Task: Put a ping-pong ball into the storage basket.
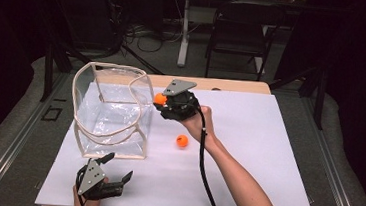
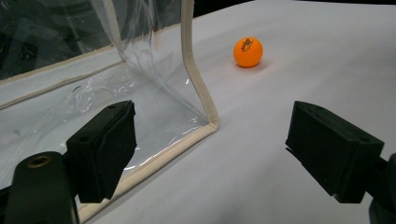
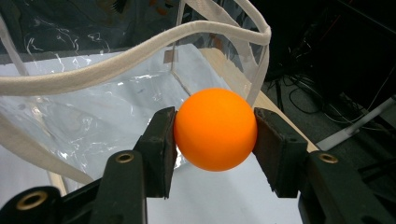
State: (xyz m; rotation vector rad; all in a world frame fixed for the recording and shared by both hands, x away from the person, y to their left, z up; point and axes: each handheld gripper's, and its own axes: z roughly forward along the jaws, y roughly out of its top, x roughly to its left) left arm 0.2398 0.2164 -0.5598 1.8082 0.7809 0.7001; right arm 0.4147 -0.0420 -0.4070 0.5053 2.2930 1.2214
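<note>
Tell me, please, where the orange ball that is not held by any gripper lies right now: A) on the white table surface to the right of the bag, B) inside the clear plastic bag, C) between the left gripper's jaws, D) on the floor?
A: the free orange ball rests on the white table surface, apart from the clear plastic bag with beige trim.

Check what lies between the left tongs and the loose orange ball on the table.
Bare white table, per the left gripper view; the clear bag's corner sits just left of that line toward the ball.
</note>
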